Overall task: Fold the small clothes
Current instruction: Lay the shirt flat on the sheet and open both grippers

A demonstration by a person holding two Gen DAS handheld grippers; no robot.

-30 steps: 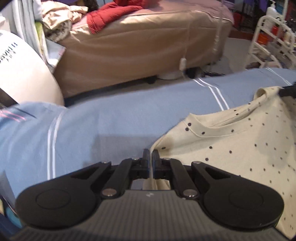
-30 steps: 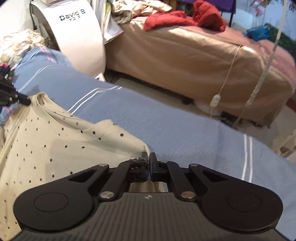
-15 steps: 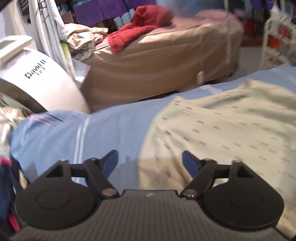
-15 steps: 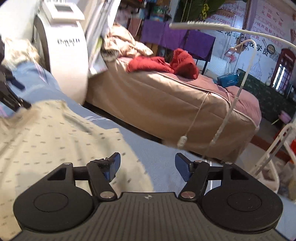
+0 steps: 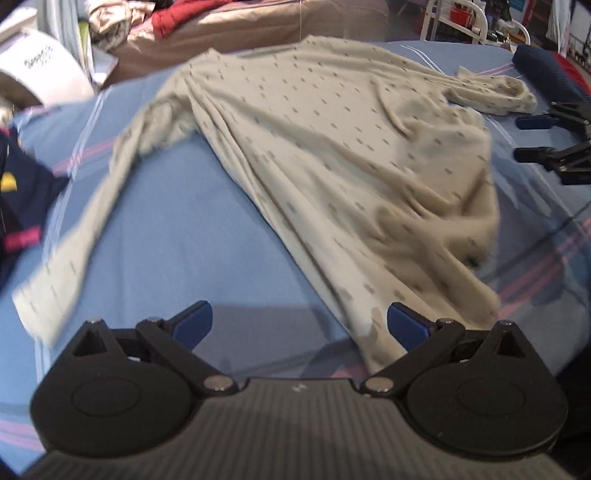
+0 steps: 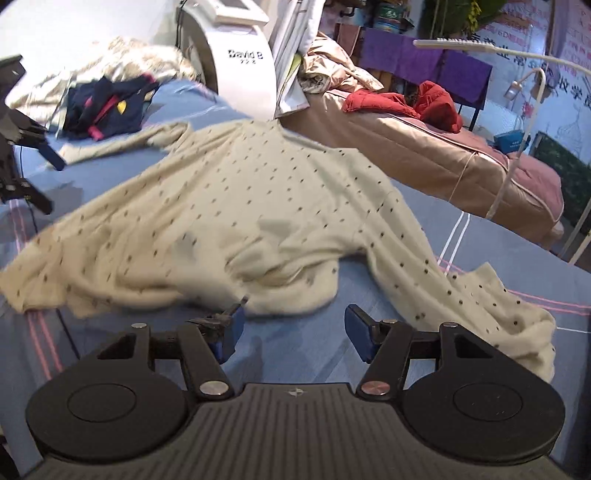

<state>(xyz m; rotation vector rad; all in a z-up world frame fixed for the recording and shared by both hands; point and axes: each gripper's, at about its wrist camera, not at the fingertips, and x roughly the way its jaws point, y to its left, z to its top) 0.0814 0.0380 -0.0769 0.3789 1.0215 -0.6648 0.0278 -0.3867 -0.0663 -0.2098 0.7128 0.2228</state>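
Note:
A cream long-sleeved shirt with dark dots [image 5: 332, 147] lies spread and rumpled on the blue bedsheet [image 5: 177, 229]. It also shows in the right wrist view [image 6: 229, 206]. My left gripper [image 5: 299, 323] is open and empty, just above the sheet at the shirt's near hem. My right gripper [image 6: 291, 326] is open and empty, close to the bunched hem between body and sleeve. Each gripper shows at the edge of the other's view: the right [image 5: 546, 136], the left [image 6: 22, 158].
Dark navy clothes with pink trim [image 6: 107, 107] lie at the sheet's far left corner. A white machine [image 6: 240, 62] stands behind. A tan bed [image 6: 424, 147] with a red garment [image 6: 417, 103] lies beyond. A white rack [image 5: 465, 18] stands at far right.
Both grippers were shut on the shirt's shoulders a second ago. They have opened, let go, and pulled back toward the hem, so the whole shirt lies in view.

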